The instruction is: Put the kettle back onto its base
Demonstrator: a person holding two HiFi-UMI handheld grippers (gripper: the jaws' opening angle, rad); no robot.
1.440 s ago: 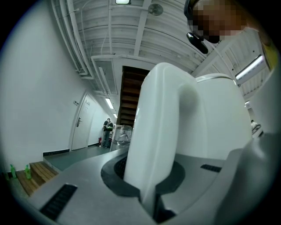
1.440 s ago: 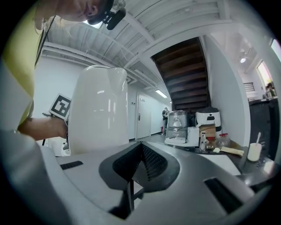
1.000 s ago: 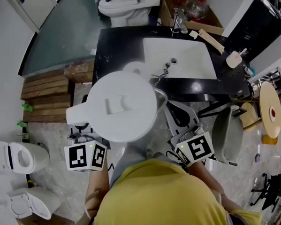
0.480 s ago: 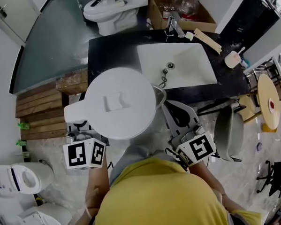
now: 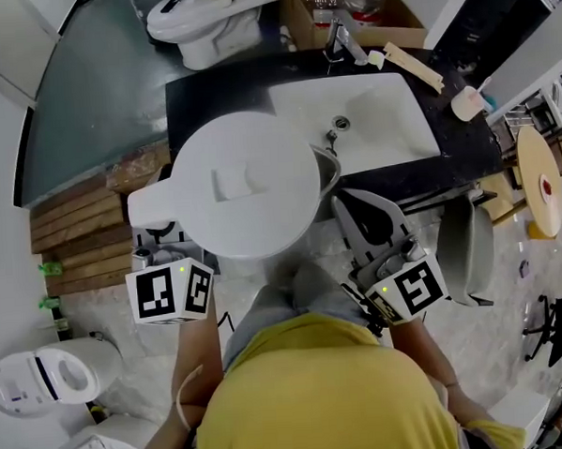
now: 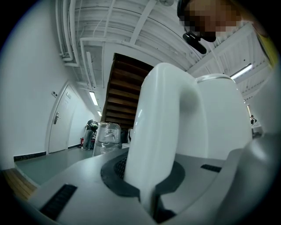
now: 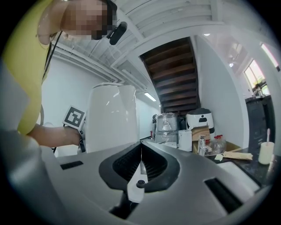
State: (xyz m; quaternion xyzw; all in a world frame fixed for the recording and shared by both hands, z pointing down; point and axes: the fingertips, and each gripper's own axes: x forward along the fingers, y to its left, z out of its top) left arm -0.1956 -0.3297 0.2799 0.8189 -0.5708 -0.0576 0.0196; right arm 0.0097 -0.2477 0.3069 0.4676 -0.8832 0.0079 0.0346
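A white electric kettle hangs in the air over the left part of the black counter, seen from above with its lid up. My left gripper is shut on the kettle's handle, which fills the left gripper view between the jaws. My right gripper is shut with nothing in it, and sits just right of the kettle's spout. The right gripper view has the kettle body at the left, beyond the right gripper. The kettle's base is hidden, likely under the kettle.
A white sink basin with a faucet is set into the counter. A cup with a brush stands at its right end. A toilet is behind, wooden slats to the left, and a grey chair to the right.
The kettle and both grippers have moved forward toward the counter. The kettle now covers the white round disc that showed on the counter a second ago.
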